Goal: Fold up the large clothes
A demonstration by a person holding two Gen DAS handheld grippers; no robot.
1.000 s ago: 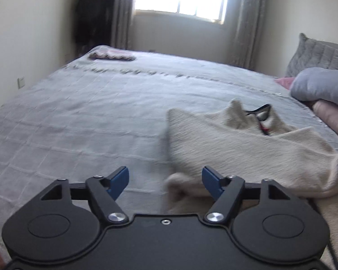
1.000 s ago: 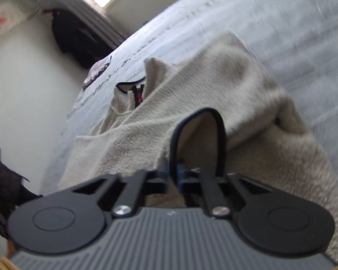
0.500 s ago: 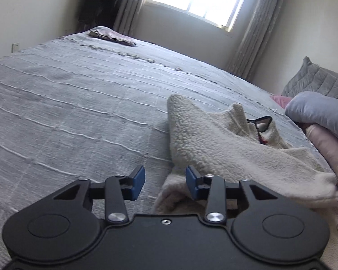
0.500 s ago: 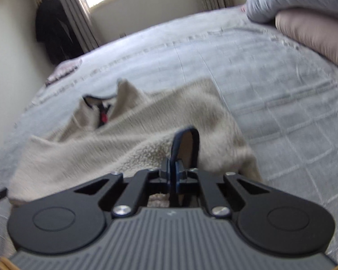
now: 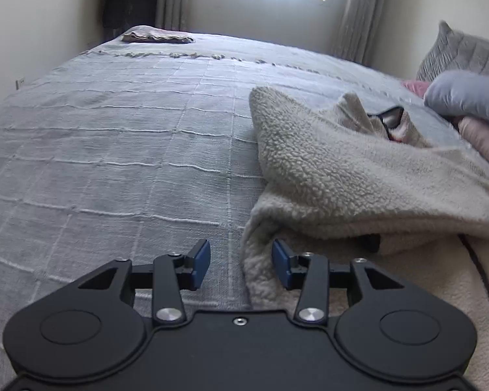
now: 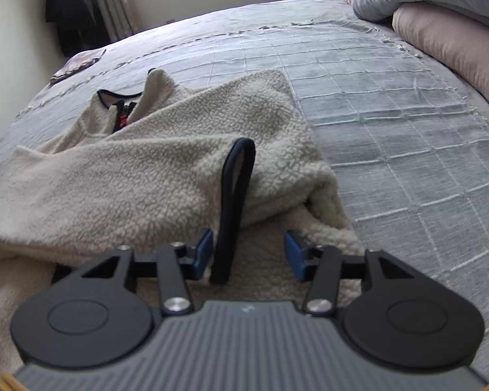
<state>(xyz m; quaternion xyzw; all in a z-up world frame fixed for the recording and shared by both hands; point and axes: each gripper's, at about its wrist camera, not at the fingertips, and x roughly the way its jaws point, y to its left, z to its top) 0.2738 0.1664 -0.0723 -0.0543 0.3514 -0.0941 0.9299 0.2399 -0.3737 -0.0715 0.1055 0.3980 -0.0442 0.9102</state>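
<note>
One cream fleece jacket [image 6: 166, 163] lies crumpled on the grey bedspread [image 5: 114, 150]. Two grippers: the right gripper [image 6: 247, 254] has just opened, its dark-trimmed cuff [image 6: 233, 208] loose between the jaws; the left gripper [image 5: 241, 262] stands part open, fleece edge between, ungripped. Two stacked pillows [image 6: 440, 16].

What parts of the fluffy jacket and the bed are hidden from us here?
- Fleece jacket, left wrist view: its right side is cut off by the picture edge.
- Jacket's lower part, right wrist view: hidden behind the right gripper.
- Folded cloth at the bed's far end: too small to identify.
</note>
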